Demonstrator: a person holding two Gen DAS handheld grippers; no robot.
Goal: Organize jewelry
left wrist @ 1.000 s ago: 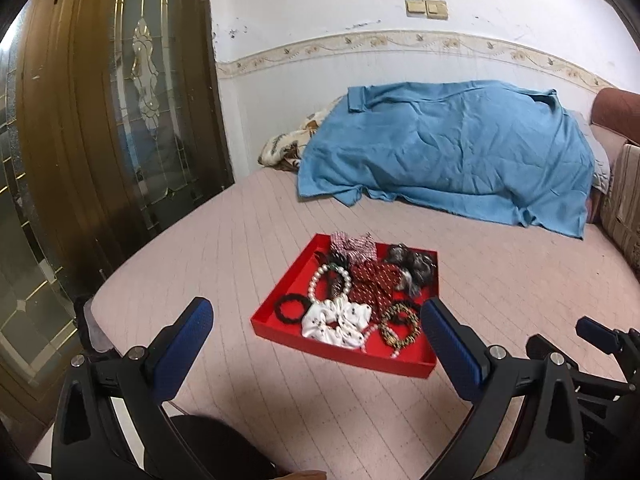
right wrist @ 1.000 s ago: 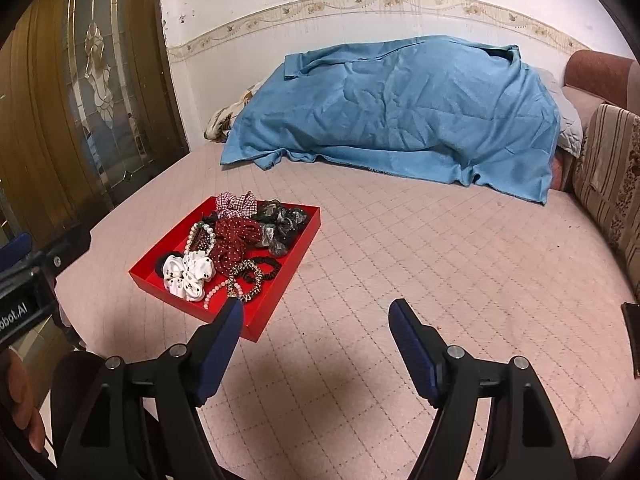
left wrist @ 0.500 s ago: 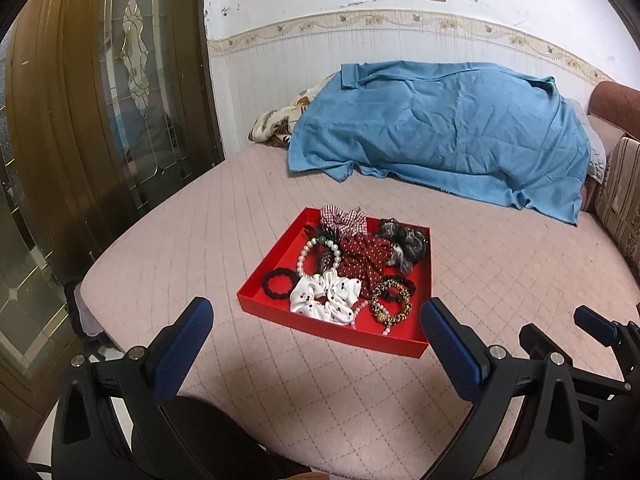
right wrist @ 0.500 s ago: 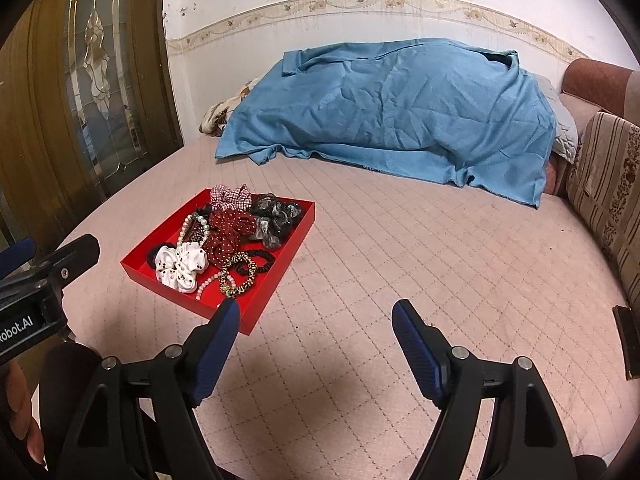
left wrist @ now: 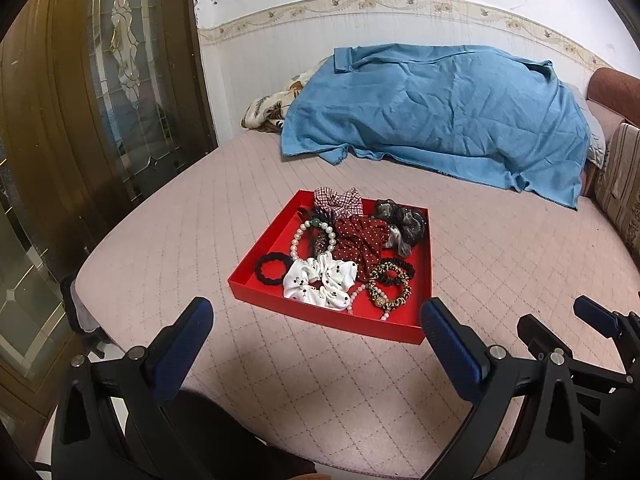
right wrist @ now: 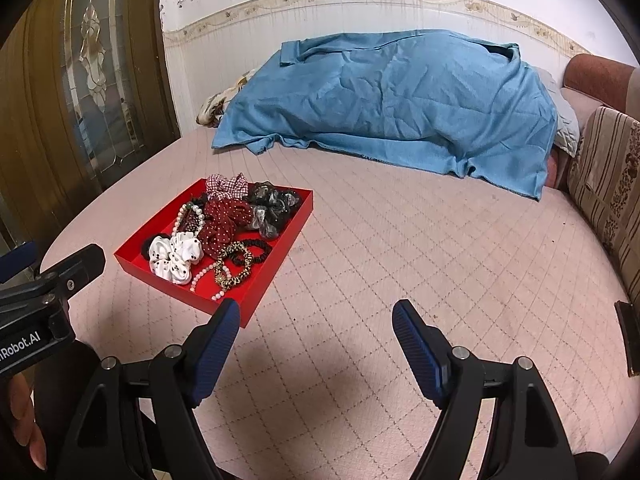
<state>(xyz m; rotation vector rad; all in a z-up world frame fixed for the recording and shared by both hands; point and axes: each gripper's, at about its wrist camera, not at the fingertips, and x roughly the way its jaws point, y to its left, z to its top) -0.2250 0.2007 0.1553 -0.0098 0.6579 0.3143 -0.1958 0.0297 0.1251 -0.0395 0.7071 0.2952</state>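
Red tray (left wrist: 262, 252) sits on the bed (left wrist: 500, 264), ahead of both grippers and apart from them. Left gripper (left wrist: 316, 316): jaws spread wide, nothing between them, tray's near wall just beyond the tips and roughly centred in the gap. Right gripper (right wrist: 316, 316): jaws also wide and empty, over bare quilt; tray (right wrist: 280, 248) lies off to their left, its near corner just beside the left fingertip in view, not touching.

Tray is a shallow square, thin stiff walls, matte red, looks like card. Contents piled loosely:
- white scrunchie (left wrist: 320, 280), satin-like, small black print, near edge
- black hair tie (left wrist: 272, 268), ribbed ring, left of it, touching
- pearl bracelet (left wrist: 298, 236), round white beads with one green bead
- dark red polka-dot scrunchie (left wrist: 360, 240), centre, ruffled fabric
- red-white checked scrunchie (left wrist: 338, 202), far edge
- grey-black scrunchie (left wrist: 404, 220), sheer, crumpled, far right corner
- leopard-print hair tie (left wrist: 390, 288) overlapping a thin black one, near right
- string of small pale pink beads (left wrist: 354, 294), trailing along the near wall

Bed cover is pink, quilted in a diamond stitch. Crumpled blue blanket (left wrist: 440, 112) well beyond the tray, against the wall.
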